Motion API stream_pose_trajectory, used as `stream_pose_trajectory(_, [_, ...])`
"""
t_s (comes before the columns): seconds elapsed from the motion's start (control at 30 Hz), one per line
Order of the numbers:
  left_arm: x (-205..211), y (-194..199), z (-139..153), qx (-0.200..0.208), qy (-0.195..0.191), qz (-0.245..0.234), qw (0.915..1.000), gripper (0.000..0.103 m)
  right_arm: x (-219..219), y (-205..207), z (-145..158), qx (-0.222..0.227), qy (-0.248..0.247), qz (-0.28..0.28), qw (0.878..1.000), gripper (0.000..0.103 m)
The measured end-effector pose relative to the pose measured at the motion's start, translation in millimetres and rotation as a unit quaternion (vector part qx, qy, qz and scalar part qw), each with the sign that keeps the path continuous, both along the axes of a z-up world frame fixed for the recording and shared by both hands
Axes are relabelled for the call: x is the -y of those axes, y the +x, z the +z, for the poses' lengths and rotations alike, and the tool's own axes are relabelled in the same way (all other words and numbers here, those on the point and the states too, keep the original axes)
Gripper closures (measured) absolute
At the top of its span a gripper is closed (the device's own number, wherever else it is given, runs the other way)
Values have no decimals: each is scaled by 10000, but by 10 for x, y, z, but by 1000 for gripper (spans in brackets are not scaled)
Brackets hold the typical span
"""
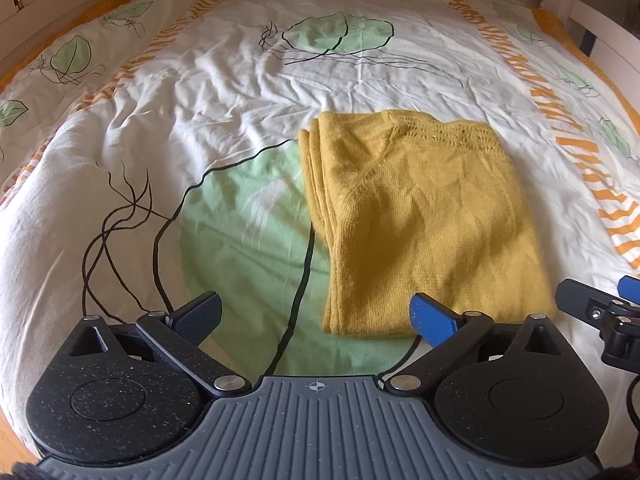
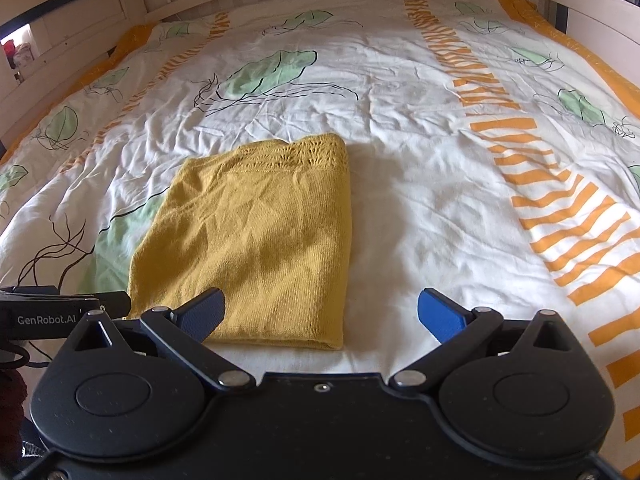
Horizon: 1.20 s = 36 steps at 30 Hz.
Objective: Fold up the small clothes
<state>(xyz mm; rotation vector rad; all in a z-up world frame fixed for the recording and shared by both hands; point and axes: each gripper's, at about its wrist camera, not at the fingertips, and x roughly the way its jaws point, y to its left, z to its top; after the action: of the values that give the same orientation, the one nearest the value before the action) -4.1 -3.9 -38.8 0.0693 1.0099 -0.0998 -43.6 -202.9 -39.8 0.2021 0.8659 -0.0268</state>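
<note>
Sweater (image 1: 424,220) is the yellow knit one, folded into a neat rectangle and lying flat on the bedspread (image 1: 224,92), partly over a big green leaf print (image 1: 248,236). Going left to right from my seat: my left gripper (image 1: 316,312) hangs just short of the near edge, jaws spread wide and gripping nothing, with its right fingertip (image 1: 434,316) over the sweater's near left corner (can't tell if it's actually touching). Then the sweater itself, lacy band (image 2: 308,152) at the far end. On the right wrist camera my right gripper (image 2: 320,314) sits at the sweater's near right corner, jaws also wide apart and bare, left fingertip (image 2: 204,312) over the fabric, the right one over plain white cover. Orange stripes (image 2: 560,208) run down the right side.
</note>
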Motion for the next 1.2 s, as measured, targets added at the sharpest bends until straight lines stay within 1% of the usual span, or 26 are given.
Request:
stream_pose_trajectory(0.37, [3,29,-45,-105,2,-35,9999,2,-4,40,-34,-94,83,-7,9999,1])
stream_pose_trajectory(1.2, [-30,80,-79,-150,126,11,9998,2,-14,144,-140,-345,157,32,9993,1])
